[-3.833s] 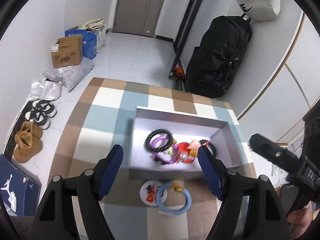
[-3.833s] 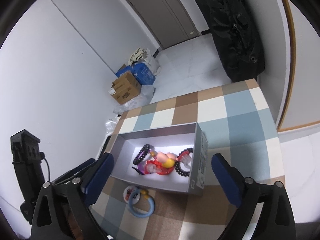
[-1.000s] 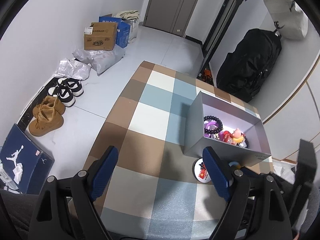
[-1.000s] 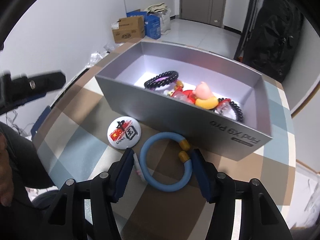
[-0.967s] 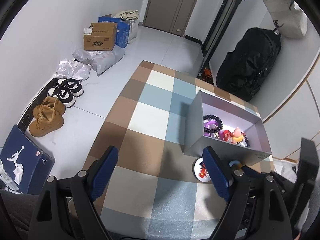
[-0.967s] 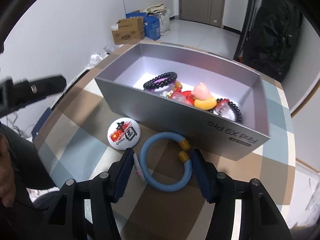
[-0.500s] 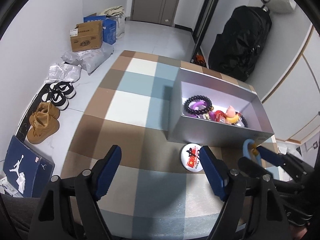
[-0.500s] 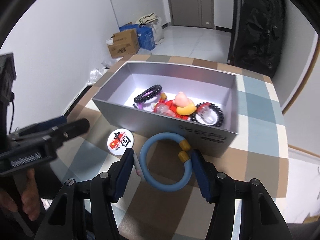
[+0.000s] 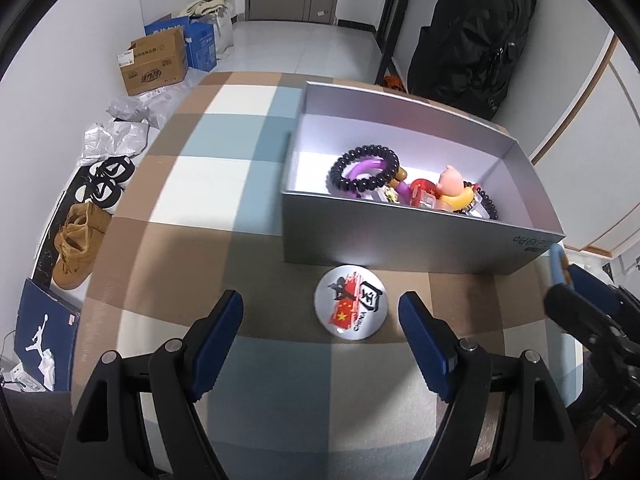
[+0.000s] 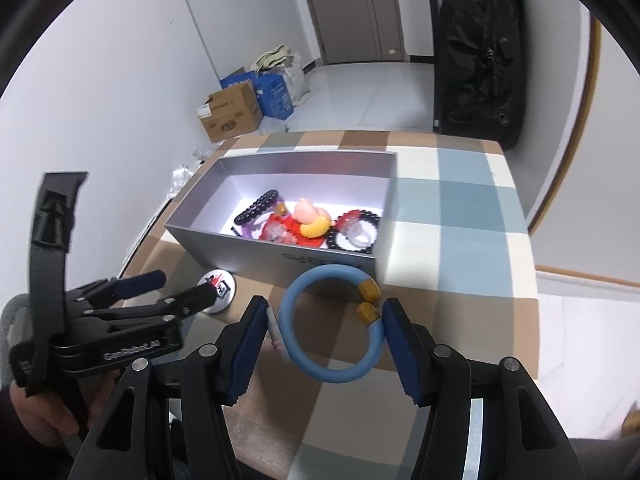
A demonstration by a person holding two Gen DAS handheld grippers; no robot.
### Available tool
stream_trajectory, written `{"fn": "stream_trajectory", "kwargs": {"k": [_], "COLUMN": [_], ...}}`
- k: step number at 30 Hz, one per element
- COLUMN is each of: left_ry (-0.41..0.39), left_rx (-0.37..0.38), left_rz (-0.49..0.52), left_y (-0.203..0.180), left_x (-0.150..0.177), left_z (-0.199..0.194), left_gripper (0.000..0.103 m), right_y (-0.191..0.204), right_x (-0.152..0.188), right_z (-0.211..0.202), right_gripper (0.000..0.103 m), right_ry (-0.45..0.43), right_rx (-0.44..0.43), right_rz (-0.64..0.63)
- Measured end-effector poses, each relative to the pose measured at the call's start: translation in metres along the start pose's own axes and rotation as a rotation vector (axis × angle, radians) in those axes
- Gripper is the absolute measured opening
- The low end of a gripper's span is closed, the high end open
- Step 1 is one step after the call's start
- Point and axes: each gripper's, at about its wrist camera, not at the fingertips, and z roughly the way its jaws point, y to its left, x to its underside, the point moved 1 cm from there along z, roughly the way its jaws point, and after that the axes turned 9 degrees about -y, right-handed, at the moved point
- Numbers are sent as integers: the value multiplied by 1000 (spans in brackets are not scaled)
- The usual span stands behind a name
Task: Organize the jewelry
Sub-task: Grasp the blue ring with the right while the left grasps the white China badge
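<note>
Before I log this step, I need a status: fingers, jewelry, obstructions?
Right gripper shut on blue bracelet, lifted near the grey box. Left gripper open, over the round badge. Nothing in the way.

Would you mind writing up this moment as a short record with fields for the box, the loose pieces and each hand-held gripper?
box: grey box, open, on checked table
in box: dark bead bracelet, purple ring, red pieces, pink figure
outside box: round badge, flat on the table
left hand-held gripper: open, empty, around the badge
right hand-held gripper: shut on blue bangle, lifted in front of the box
</note>
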Motion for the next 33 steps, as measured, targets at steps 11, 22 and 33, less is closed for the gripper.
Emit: {"fn": "stream_trajectory", "kwargs": {"k": [11,22,33], "left_ry": [10,15,14], "left_rx": [-14,-32,12], "left_rz": [57,127,111], "left_y": [-18,-28,-27], "left_x": [3,4,3], "left_z": [8,6,6], "left_gripper": [76,49,37], "right_y": [-19,-26,-27], "right_x": [2,0,1], "right_z": [-12,-17,-18], "right_gripper": [58,58,58], "right_ry": [-7,-17,-13], "right_rx": [-15,-31,-29], "right_rz": [52,73,81]}}
